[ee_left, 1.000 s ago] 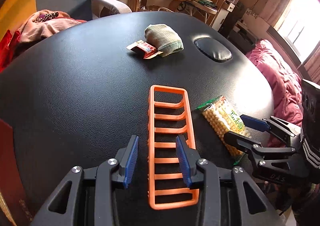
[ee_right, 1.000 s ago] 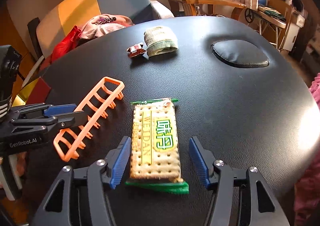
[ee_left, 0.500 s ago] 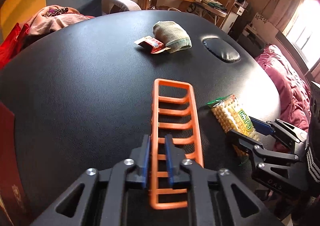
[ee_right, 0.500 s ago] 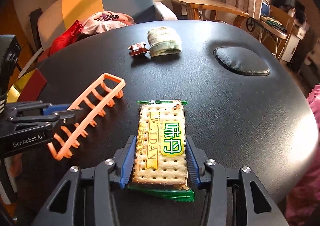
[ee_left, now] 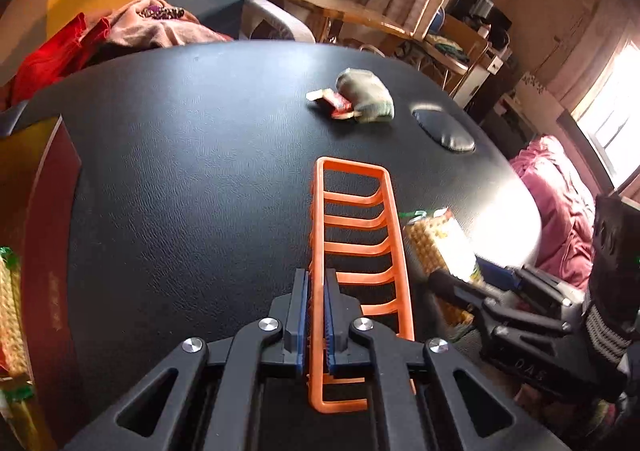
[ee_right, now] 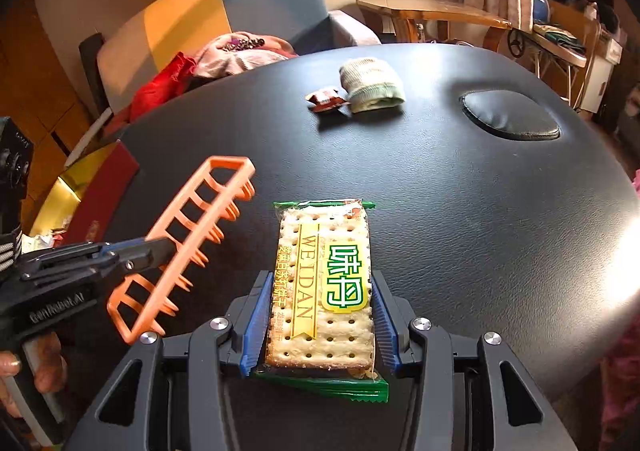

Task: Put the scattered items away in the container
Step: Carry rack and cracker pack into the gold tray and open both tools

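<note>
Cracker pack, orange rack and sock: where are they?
cracker pack (ee_right: 324,287): right wrist view, on its label.
orange rack (ee_left: 358,235): left wrist view, on a middle rung.
sock (ee_right: 372,89): right wrist view, on its middle.

Each view is taken from just behind its own gripper, low over the black table (ee_left: 180,179) and aimed forward across it. The sock (ee_left: 366,95) (ee_right: 372,85) and orange rack (ee_left: 356,235) (ee_right: 180,247) are shared; each gripper is caught at the other frame's lower edge.
</note>
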`<state>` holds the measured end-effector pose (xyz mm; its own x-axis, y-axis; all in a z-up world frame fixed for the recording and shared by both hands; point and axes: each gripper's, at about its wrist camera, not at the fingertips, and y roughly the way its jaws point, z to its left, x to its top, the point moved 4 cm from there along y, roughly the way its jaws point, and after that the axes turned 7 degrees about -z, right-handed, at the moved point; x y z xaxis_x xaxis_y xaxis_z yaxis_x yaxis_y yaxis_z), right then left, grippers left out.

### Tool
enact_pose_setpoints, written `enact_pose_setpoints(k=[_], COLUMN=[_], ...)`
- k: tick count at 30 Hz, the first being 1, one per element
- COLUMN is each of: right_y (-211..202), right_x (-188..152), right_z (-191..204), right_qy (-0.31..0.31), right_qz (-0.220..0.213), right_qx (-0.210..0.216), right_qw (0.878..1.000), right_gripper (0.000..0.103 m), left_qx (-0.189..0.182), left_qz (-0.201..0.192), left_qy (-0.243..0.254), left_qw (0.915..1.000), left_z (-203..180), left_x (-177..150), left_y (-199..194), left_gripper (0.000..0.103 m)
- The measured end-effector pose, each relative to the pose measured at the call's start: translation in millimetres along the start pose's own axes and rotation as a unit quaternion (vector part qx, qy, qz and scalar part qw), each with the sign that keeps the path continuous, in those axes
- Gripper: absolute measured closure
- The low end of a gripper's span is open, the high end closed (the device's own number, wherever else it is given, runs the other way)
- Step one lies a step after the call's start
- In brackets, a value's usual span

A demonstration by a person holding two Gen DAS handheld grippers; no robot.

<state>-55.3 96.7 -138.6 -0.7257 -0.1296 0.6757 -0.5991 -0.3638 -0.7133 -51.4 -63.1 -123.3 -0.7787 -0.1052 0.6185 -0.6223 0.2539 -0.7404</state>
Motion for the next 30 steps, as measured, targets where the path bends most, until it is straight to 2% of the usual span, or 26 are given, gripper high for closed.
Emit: enact_pose_setpoints(k=[4,17,20,25,30], right_y=[-3.5,-36.7,-42.1,-46.9,-40.2], right_x=[8.3,14.5,14.1,21.1,25.1], right_z=[3.4,31.1,30.1,48.3,87.1], right_qy=[0.015,-0.005,0.007,-0.009,-0.031], right_qz=[-0.008,-0.04,-0.04,-0.05,-0.042], right_qx=[-0.003,0.0,0.004,0.018,0.049], right_qw=[1.0,0.999,0.999,0.999,0.997], right_gripper=[0.056,0.056,0.056,0.056,0.055], left_qx=[0.011,0.022,0.028,0.055,0.094], left_qz=[-0.027,-0.045,-0.058,-0.072,-0.095], left_qy=[0.02,0.009,0.009,-0.016,-0.056], left_qw=[0.9994,0.9987,0.9979,0.9957,0.9894], left_z=[-13.8,-7.5,-6.2,24.9,70.7], left_x=[28.2,14.9,10.1,3.5,-5.8], left_y=[-9.0,-45.7,-60.4,-84.5,-117.2], left_gripper=[0.097,0.097,0.097,0.097,0.097])
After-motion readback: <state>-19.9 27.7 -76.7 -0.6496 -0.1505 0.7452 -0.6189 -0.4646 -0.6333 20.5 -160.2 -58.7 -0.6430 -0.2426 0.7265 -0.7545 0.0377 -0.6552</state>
